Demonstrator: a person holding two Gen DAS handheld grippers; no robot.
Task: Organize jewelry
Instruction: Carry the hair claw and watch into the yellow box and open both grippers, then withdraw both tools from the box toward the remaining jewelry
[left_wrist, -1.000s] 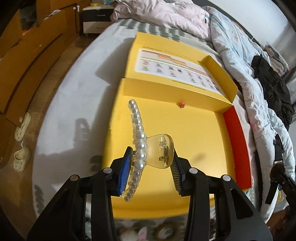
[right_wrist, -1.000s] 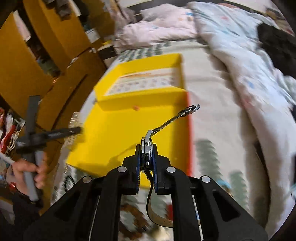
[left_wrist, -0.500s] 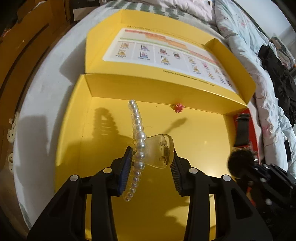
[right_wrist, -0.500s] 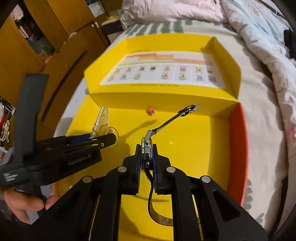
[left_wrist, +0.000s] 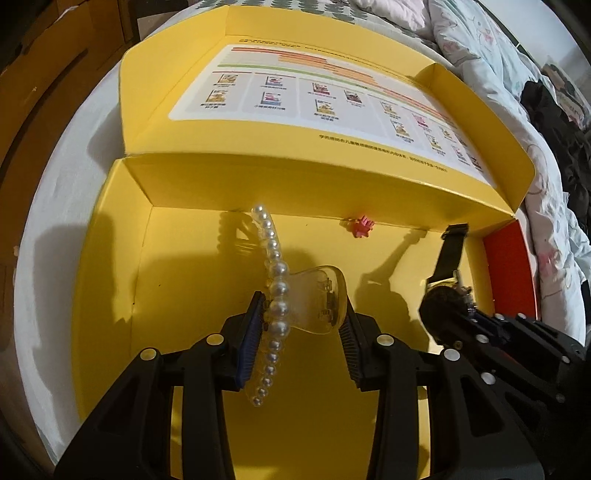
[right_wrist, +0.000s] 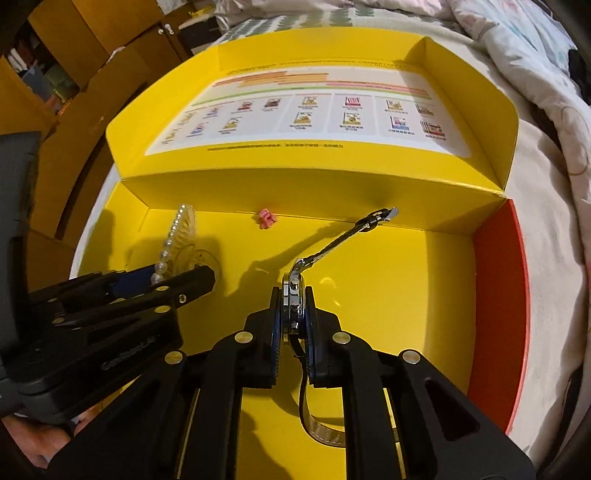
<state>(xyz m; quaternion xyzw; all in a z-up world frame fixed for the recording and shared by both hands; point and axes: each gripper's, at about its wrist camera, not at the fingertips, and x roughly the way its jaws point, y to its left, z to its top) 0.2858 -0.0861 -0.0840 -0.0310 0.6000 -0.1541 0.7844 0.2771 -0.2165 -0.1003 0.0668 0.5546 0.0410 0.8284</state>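
My left gripper (left_wrist: 303, 325) pinches a rigid, brittle pearl hair claw (left_wrist: 295, 299) by its clear body, and my right gripper (right_wrist: 293, 317) clamps a heavier wristwatch (right_wrist: 293, 295) by its case, strap dangling; both are over the yellow box (right_wrist: 388, 295), a pink charm (right_wrist: 266, 218) at twelve o'clock.

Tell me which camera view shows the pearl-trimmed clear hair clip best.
The left wrist view: the pearl-trimmed clear plastic hair clip sits centred, its pearl row and hinge fully visible between the left claw pads, over the yellow cardboard box. The right wrist view shows the clip only from the side, partly hidden behind that claw.
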